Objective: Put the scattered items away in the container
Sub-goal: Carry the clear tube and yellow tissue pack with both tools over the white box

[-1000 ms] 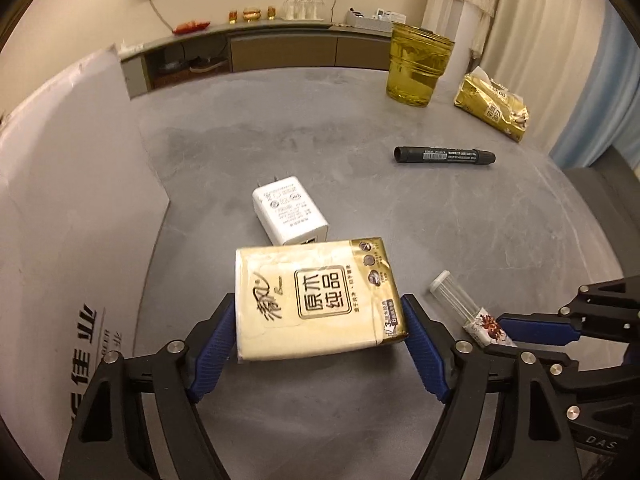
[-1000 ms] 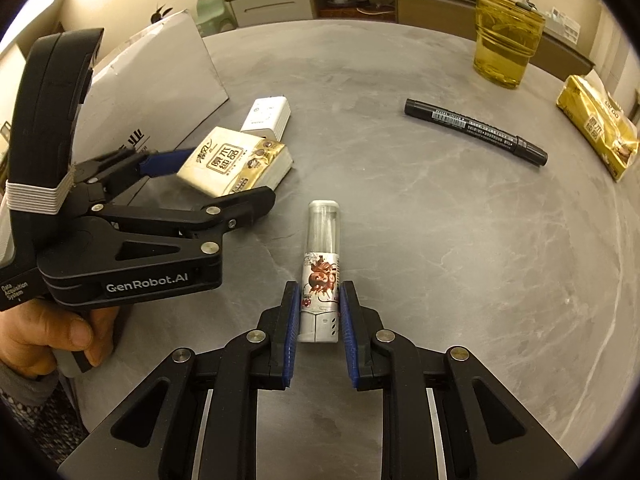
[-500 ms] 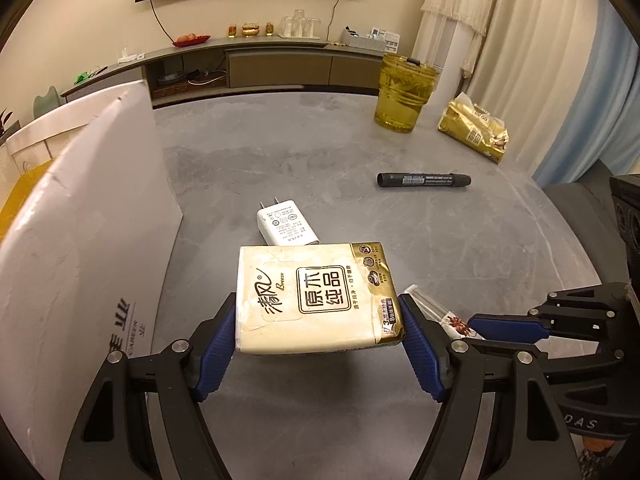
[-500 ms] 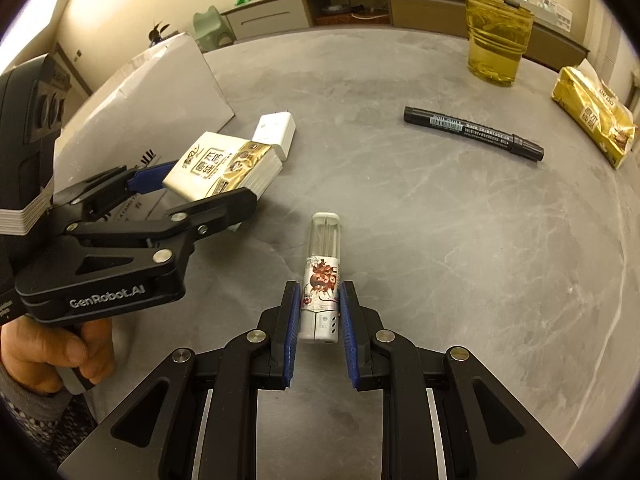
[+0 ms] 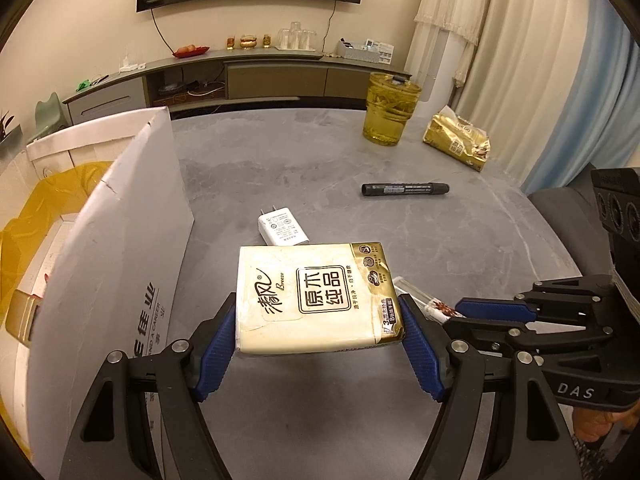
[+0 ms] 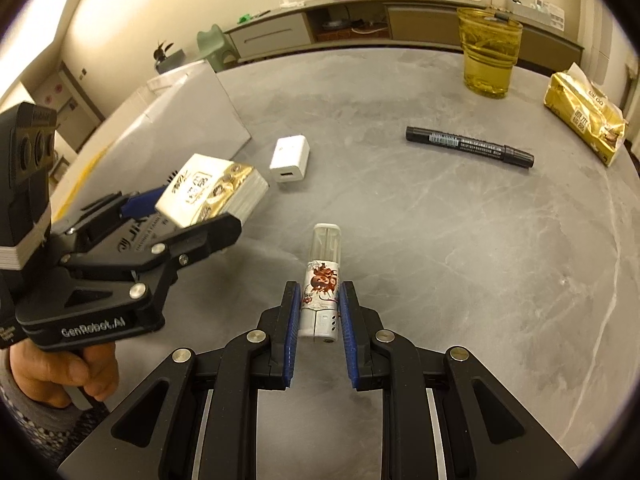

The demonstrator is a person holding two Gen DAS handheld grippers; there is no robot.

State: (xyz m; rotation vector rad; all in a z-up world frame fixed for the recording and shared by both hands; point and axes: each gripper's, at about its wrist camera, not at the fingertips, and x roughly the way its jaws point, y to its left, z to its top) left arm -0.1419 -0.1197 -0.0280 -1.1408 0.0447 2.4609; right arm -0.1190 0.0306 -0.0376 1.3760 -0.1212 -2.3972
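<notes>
A: Left gripper (image 5: 318, 336)?
B: Blue pads pressed on both short sides of the tissue pack (image 5: 314, 298) — cream and gold wrapper, held flat and off the grey table (image 5: 320, 152). Right wrist view shows the same pack (image 6: 212, 190) in the air, just above the table near the box edge.

A: Right gripper (image 6: 319, 312)?
B: Narrow gap, pads against both sides of the small tube (image 6: 322, 280), white with a red print and a clear cap. Tube points away from the camera. Lifted or resting on the table — can't tell.

A: Container?
B: White cardboard box (image 5: 100, 264) on the left, its flap standing up beside the pack. Yellow liner (image 5: 36, 216) inside. Pack sits right of the flap, not over the opening.

A: Loose items?
B: White charger (image 5: 282, 230) just beyond the pack, prongs pointing away. Black marker (image 5: 405, 189) farther out to the right, lying flat. Gold tissue packet (image 5: 456, 142) at the far right edge, next to the yellow glass cup (image 5: 390, 110). All well apart from the box.

A: Person?
B: A hand (image 6: 52, 368) with a knit cuff grips the left tool's handle, lower left of the right wrist view.

A: Grippers relative to each other?
B: Side by side — right one's fingers show just right of the pack in the left view.
</notes>
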